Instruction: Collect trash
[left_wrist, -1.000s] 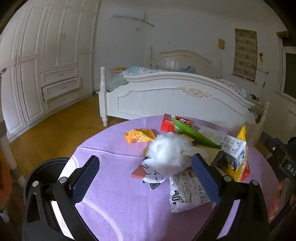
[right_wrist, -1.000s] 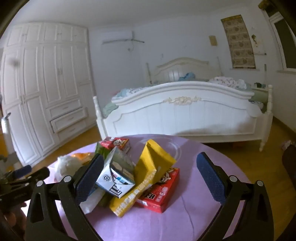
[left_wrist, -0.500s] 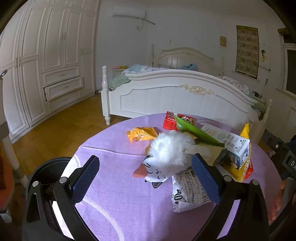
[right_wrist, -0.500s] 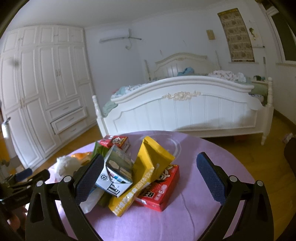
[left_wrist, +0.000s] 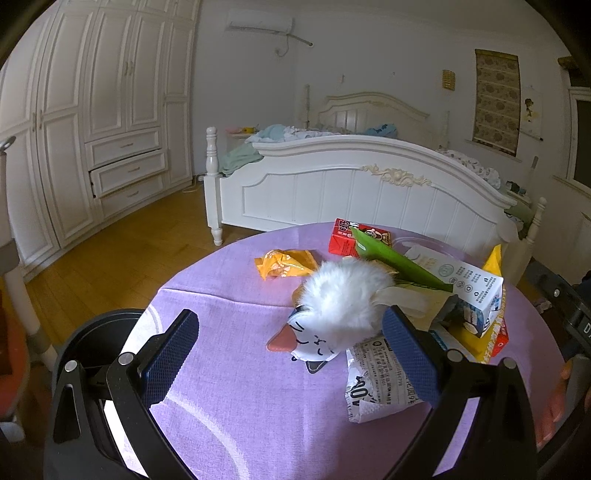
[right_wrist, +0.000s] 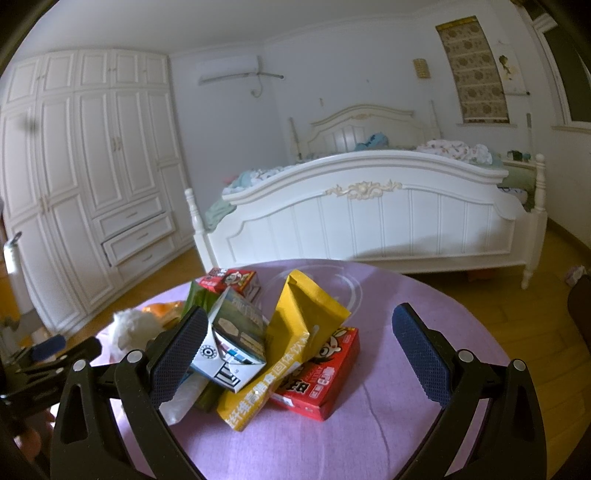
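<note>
Both tools are held wide open and empty above the near edge of the surface (left_wrist: 229, 402), presumably so that either can be brought down on the litter. In the left wrist view the left tool (left_wrist: 290, 356) is seen at the bottom of the frame; a black bin (left_wrist: 92, 332) is partly hidden behind its left finger, at lower left, apparently set beside the surface to receive the trash. A white printed wrapper (left_wrist: 373, 384) lies just beyond the right finger, right of centre. A fluffy white toy (left_wrist: 343, 299) is seen above it at mid-frame, with an orange wrapper (left_wrist: 284, 262) apart to its upper left and a green packet (left_wrist: 395, 258) slanting over the pile.

In the right wrist view the right tool (right_wrist: 299, 356) frames the heap at lower centre: a milk carton (right_wrist: 232, 350) is seen just beside the left finger, leaning on a yellow bag (right_wrist: 291, 332), which rests on a red box (right_wrist: 325, 373). The right finger is well apart from all of it. A second red box (right_wrist: 231, 280) lies farther back, and the bed (right_wrist: 369, 221) is seen beyond.
</note>
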